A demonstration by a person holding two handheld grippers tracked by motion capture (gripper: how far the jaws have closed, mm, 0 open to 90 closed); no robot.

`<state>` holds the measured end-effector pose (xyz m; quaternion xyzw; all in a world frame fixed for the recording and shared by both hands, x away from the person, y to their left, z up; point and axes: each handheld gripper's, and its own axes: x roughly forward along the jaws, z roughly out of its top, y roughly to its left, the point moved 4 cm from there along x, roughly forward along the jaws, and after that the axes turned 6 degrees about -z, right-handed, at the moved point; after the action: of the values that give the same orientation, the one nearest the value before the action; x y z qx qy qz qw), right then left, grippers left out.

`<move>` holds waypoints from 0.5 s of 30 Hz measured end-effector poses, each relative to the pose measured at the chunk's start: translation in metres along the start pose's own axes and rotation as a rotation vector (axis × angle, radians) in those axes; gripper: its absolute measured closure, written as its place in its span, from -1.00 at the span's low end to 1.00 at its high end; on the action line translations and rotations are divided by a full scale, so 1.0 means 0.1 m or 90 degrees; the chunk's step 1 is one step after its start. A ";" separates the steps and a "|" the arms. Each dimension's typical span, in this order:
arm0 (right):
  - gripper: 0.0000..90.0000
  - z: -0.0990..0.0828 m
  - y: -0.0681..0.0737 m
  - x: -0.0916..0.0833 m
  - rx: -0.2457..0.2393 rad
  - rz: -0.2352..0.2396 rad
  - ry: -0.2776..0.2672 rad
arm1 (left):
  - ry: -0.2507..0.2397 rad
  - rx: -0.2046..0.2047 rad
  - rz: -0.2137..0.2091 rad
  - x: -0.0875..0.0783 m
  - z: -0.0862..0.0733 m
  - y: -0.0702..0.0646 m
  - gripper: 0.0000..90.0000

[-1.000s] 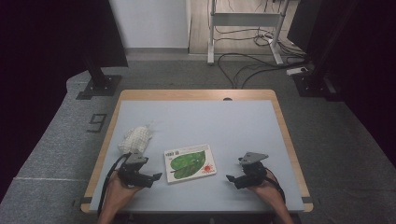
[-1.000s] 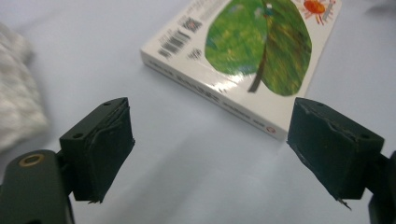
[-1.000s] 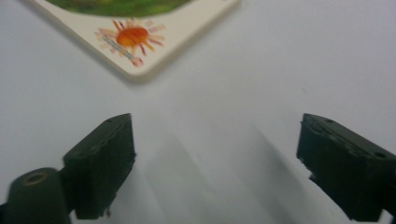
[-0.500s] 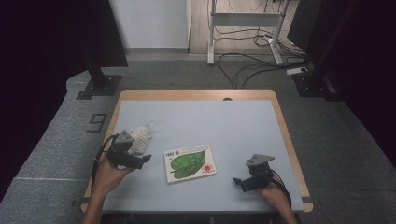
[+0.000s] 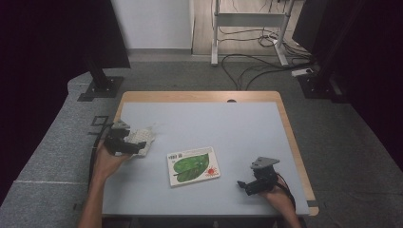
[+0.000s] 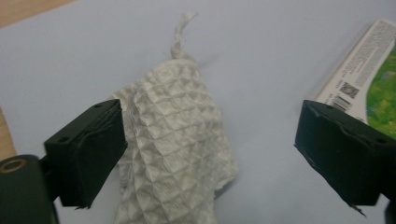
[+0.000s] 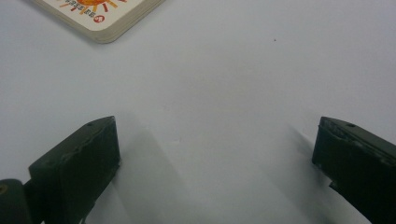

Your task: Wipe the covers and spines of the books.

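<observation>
1. at the table's left edge, the left gripper (image 5: 138,145) hangs over the white waffle cloth (image 6: 175,144); its jaws have just been closing a little, yet stand spread with the cloth between them, one jaw beside the cloth's edge, the other well apart.
2. the cloth lies crumpled on the blue-grey table (image 5: 209,123), near the green book (image 5: 193,165).
3. the right gripper (image 5: 243,185) sits released, empty, near the book's corner.

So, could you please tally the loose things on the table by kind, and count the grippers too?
Cloths: 1, the white waffle cloth between the left gripper's jaws.
Books: 1, the green-covered book at mid-table.
Grippers: 2, the left gripper and the right gripper, both open.
Total: 4.
</observation>
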<state>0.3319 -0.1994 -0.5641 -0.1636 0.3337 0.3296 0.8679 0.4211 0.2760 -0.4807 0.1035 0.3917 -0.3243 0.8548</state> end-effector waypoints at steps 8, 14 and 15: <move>-0.99 0.00 0.00 0.00 0.001 0.000 -0.001 | 0.061 -0.003 0.027 0.28 -0.08 0.12 -0.65; -0.99 0.00 0.00 0.00 0.001 0.000 -0.001 | 0.058 -0.042 0.019 0.41 -0.19 0.21 -0.35; -0.99 0.00 0.00 0.00 0.002 0.000 -0.001 | 0.056 -0.047 0.018 0.43 -0.20 0.21 -0.27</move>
<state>0.3318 -0.1996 -0.5641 -0.1622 0.3332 0.3292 0.8685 0.4430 0.2809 -0.5277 0.0919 0.4392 -0.2926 0.8444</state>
